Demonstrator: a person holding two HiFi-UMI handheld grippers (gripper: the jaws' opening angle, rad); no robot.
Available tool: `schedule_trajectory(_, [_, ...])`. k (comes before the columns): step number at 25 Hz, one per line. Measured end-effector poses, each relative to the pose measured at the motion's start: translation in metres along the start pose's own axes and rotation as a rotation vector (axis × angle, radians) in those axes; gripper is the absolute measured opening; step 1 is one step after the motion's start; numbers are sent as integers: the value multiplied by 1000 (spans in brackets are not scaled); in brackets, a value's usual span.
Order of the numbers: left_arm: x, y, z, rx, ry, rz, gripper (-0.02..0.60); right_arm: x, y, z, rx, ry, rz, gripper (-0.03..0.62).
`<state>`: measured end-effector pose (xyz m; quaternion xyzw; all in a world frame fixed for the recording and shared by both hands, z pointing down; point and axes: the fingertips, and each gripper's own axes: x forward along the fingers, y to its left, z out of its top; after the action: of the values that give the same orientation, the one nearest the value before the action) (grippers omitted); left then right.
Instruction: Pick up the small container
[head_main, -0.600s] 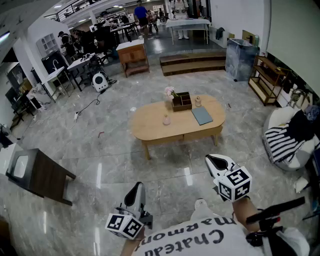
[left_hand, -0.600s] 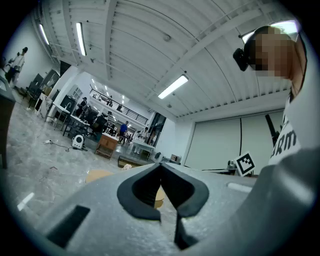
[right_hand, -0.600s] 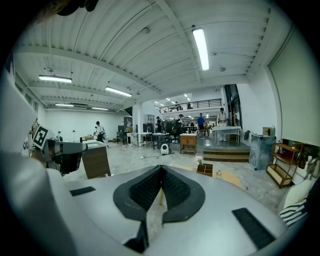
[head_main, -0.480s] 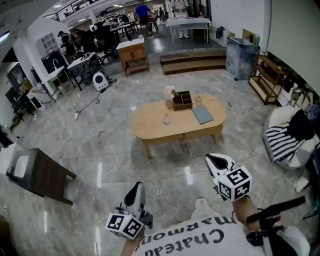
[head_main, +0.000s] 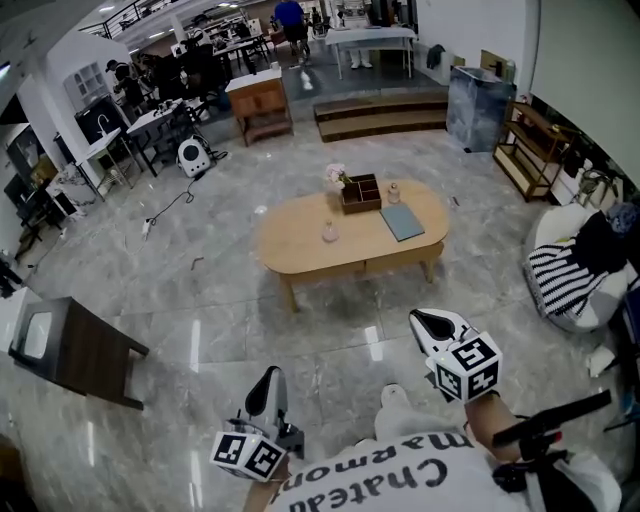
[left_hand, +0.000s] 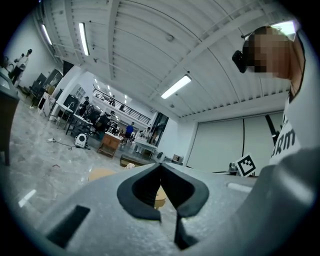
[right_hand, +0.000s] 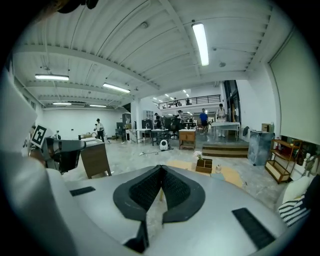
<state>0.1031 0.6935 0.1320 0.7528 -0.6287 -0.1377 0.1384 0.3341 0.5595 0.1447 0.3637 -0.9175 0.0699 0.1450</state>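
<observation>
An oval wooden coffee table stands in the middle of the marble floor, well ahead of both grippers. On it are a small pinkish glass container, a small pale bottle, a dark wooden box with flowers beside it, and a grey-blue book. My left gripper is held low at the bottom left, jaws shut and empty. My right gripper is at the bottom right, also shut on nothing. In the right gripper view the box and bottle show far beyond the shut jaws.
A dark side table stands at the left. A striped cushion on a white seat is at the right, with a wooden shelf behind it. Low steps, desks and people fill the far end. A cable lies on the floor.
The head view has shifted a little, so the coffee table sits slightly higher in the frame. Both grippers keep the same pose, shut.
</observation>
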Motion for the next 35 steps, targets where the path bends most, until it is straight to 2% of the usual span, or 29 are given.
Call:
schedule_trajectory(6, [23,18,-6,-13,22,19,14,26,-25,9,96,-26,6,8])
schedule_trajectory(10, [51,29,0,1,17,17,14,55,-45,21,72,-18,13,8])
schedule_trajectory(13, [78,43,11,9,-1,45,14,88,-62,33,63,-15,28,8])
schedule_trajectory(18, [124,61,21,19,-24,75,14,138,-91,68,83,-61,67,8])
schedule_trajectory(23, [175,74,32,19,-61,91,14,180,-122,93,58,-81,93,8])
schedule_trajectory(28, [216,95,39,14,-100,154,14,213,-155,102,66,-81,111,8])
schedule_trajectory(35, [260,93,36,34,-116,114,14,241,-195,104,76,-101,110,8])
